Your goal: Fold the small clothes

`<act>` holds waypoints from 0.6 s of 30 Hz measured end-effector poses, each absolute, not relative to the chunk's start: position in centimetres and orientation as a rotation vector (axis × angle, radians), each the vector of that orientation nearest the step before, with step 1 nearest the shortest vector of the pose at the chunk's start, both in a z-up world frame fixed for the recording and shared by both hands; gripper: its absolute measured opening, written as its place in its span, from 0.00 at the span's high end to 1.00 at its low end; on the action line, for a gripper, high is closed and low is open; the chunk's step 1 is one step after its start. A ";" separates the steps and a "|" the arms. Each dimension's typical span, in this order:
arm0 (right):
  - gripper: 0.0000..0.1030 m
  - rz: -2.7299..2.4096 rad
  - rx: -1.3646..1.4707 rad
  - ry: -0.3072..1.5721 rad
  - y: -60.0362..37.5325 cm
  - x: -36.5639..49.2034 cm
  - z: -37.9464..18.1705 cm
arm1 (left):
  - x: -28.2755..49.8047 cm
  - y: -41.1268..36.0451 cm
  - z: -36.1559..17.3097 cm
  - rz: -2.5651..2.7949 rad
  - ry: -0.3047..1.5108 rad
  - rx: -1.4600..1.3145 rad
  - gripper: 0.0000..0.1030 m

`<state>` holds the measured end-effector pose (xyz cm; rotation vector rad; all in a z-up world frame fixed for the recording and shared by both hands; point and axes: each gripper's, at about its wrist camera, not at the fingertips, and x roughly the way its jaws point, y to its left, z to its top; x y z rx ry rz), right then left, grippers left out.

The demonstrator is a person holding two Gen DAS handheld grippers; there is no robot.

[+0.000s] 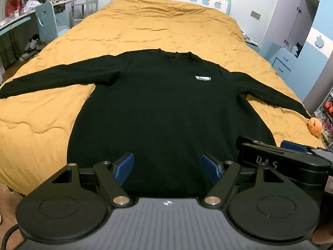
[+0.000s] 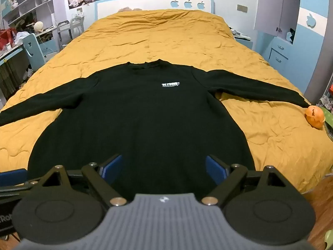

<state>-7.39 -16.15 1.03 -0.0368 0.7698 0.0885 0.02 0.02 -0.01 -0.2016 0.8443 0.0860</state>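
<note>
Black sweater (image 1: 162, 108) flat on yellow quilt (image 1: 145, 27)

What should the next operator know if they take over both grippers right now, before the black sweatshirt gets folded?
Left gripper: open, nothing between its fingers, above the sweatshirt's hem.
Right gripper: open, empty, beside the left one at the same hem.
Black sweatshirt: lies flat, front up, on the yellow quilt, both sleeves spread out to the sides, collar toward the headboard.
An orange fruit sits near the right sleeve's cuff at the bed's edge.
Done: garment laid out.
Left: all folds; no sleeve or hem is folded yet.
</note>
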 end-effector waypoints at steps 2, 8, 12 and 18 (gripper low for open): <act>0.20 0.089 -0.037 0.767 -16.2 -7.4 1.1 | 0.0 0.0 0.0 0.085 0.844 -0.203 0.16; 0.20 0.094 -0.034 0.773 -16.1 -7.5 1.1 | 0.0 0.3 -0.9 0.084 0.846 -0.211 0.16; 0.20 0.096 -0.040 0.775 -15.9 -7.7 1.1 | -0.1 0.1 -1.0 0.091 0.852 -0.212 0.16; 0.20 0.093 -0.042 0.775 -16.1 -7.3 1.0 | 0.4 0.2 -0.4 0.093 0.864 -0.211 0.16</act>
